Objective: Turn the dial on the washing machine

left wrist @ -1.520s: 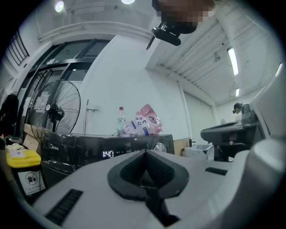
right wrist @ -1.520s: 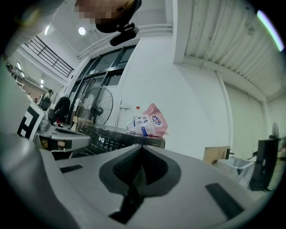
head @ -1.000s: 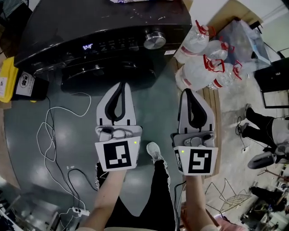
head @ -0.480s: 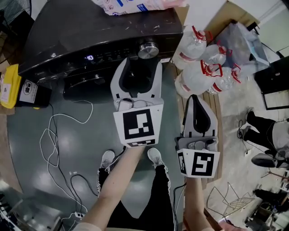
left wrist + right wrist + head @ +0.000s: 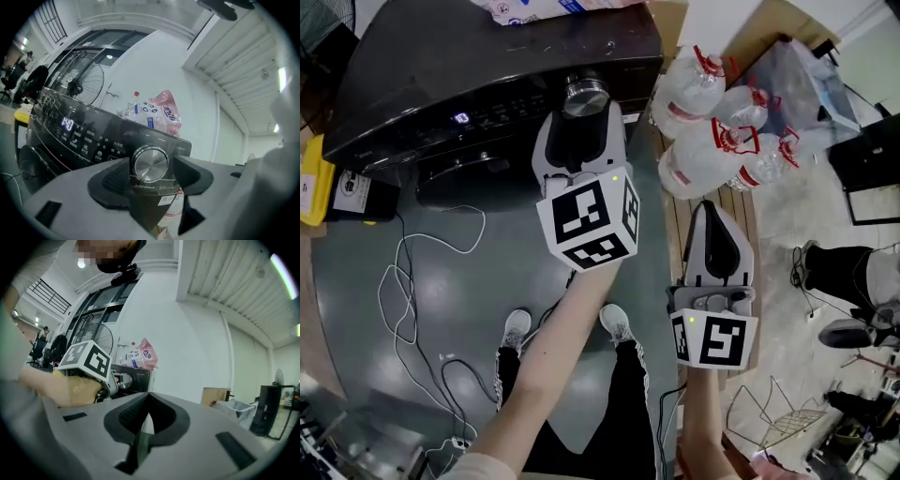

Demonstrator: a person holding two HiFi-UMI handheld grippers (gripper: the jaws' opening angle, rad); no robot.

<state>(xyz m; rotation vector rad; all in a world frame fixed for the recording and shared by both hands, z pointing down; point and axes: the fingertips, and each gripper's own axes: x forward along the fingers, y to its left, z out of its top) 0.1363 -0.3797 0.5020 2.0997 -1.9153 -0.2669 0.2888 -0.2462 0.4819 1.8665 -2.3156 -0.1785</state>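
Note:
The dark washing machine (image 5: 441,56) stands ahead, its round silver dial (image 5: 584,93) at the right end of the control panel. My left gripper (image 5: 583,112) is raised to the dial. In the left gripper view the dial (image 5: 150,163) sits between the two dark pads of the left gripper (image 5: 151,174), whose jaws are opening, with a little room on either side. My right gripper (image 5: 713,214) hangs lower at the right, shut with nothing in it; in its own view the right gripper (image 5: 148,398) has its pads meeting.
Several large water bottles (image 5: 712,122) with red caps lie right of the machine. A pink bag (image 5: 553,7) rests on the machine's top. A yellow container (image 5: 314,178) stands at its left. White cable (image 5: 403,281) loops over the floor. A person's legs (image 5: 844,272) show at far right.
My left gripper rose from beside the right one up to the dial, and its jaws went from shut to wide apart. The right gripper stayed low and shut.

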